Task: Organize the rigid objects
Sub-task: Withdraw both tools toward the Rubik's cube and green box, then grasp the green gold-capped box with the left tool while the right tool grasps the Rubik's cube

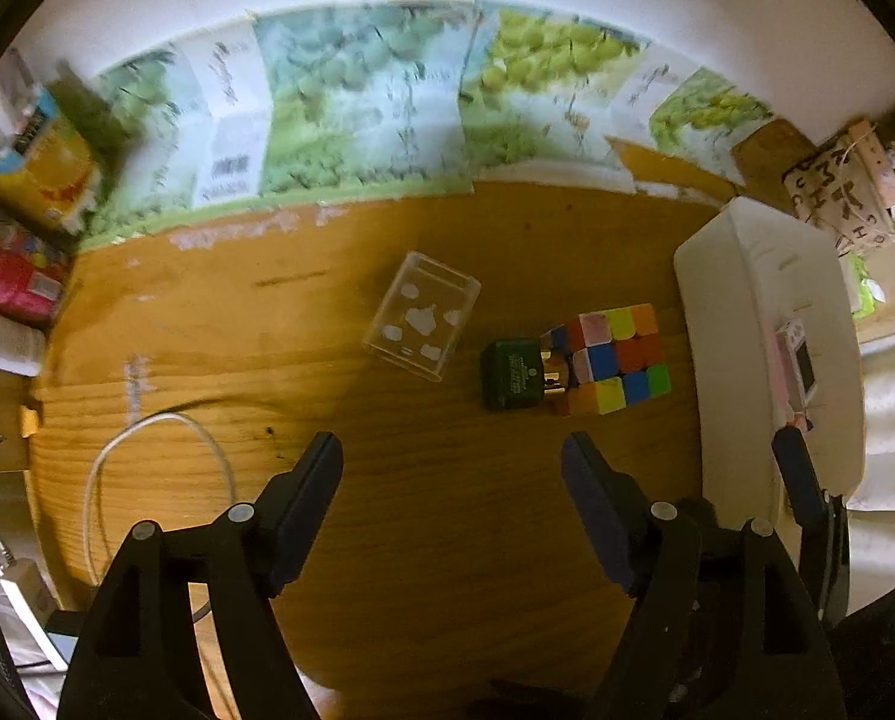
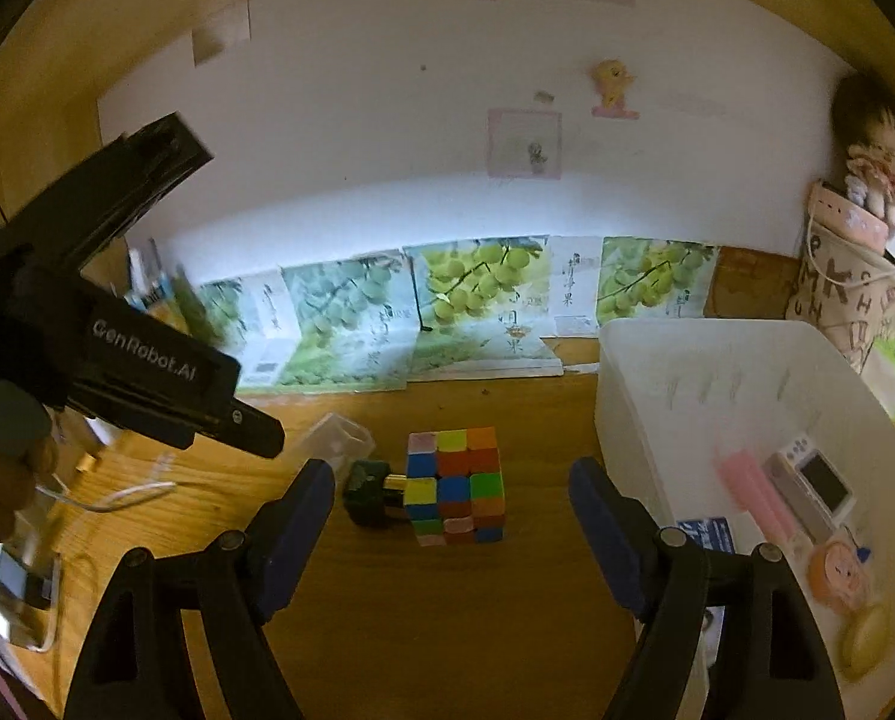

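Observation:
A colourful puzzle cube (image 1: 612, 357) (image 2: 454, 486) sits on the wooden table, touching a dark green bottle with a gold neck (image 1: 513, 373) (image 2: 368, 492) lying on its left. A clear plastic box (image 1: 422, 315) (image 2: 335, 438) lies further left. A white bin (image 1: 765, 354) (image 2: 741, 396) at the right holds a small handheld console (image 2: 810, 483), a pink item (image 2: 747, 492) and other small things. My left gripper (image 1: 450, 468) is open and empty, hovering short of the objects. My right gripper (image 2: 450, 492) is open and empty, its fingers either side of the cube but nearer the camera.
Grape-print cartons (image 2: 477, 294) lean on the back wall. Snack boxes (image 1: 33, 162) crowd the left edge. A white cable (image 1: 147, 450) loops on the table's left. A patterned bag with a doll (image 2: 861, 276) stands behind the bin. The left gripper's body (image 2: 117, 354) shows at upper left.

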Demonstrator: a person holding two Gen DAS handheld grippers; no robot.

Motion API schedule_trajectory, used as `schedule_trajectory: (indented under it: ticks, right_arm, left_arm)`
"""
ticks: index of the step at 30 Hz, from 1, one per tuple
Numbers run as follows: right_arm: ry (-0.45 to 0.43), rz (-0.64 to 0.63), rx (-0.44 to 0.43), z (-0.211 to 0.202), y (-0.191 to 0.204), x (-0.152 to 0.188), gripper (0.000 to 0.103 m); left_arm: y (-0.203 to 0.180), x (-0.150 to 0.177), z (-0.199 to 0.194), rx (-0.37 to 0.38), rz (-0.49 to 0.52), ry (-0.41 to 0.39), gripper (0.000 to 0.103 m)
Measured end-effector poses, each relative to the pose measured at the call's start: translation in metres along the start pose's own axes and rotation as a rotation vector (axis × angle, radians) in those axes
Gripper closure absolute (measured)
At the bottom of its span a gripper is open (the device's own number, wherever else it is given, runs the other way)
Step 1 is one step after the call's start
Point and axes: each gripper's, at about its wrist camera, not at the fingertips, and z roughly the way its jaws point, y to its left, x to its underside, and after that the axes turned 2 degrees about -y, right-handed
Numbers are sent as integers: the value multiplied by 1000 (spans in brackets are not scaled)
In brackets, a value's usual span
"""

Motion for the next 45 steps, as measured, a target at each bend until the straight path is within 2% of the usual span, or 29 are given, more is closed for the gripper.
schedule_trajectory:
  ticks: [6,11,14,17,21,26,37,40,42,45]
  right_arm:
    - [44,-40,35,34,1,10,22]
    - [91,-57,36,58,0,17,22]
    - [110,-62,45,66,1,19,23]
    - [120,-63,33,71,2,20,29]
    - [148,-75,12,76,4,20,47]
    - [166,-95,3,76,6,19,47]
    - [194,-94,50,72,-1,19,47]
    - [199,-93,50,72,-3,18,47]
    - [205,-93,49,71,-5,18,47]
    - [212,-93,49,70,-7,18,47]
  left_arm:
    - [-1,-14,32,37,-69,95,25]
    - [-4,-22,54,25,-90,160,25]
    - [-6,-26,60,25,-97,174,25]
    - [-8,-28,65,15,-98,191,25]
    - [-10,-29,71,5,-104,213,25]
    - [-10,-31,76,-6,-109,223,25]
    - [-34,-41,100,6,-135,243,25]
    - [-40,-41,107,0,-139,256,26]
    - [-42,-42,112,12,-152,271,39]
    - [-39,-42,122,44,-201,315,46]
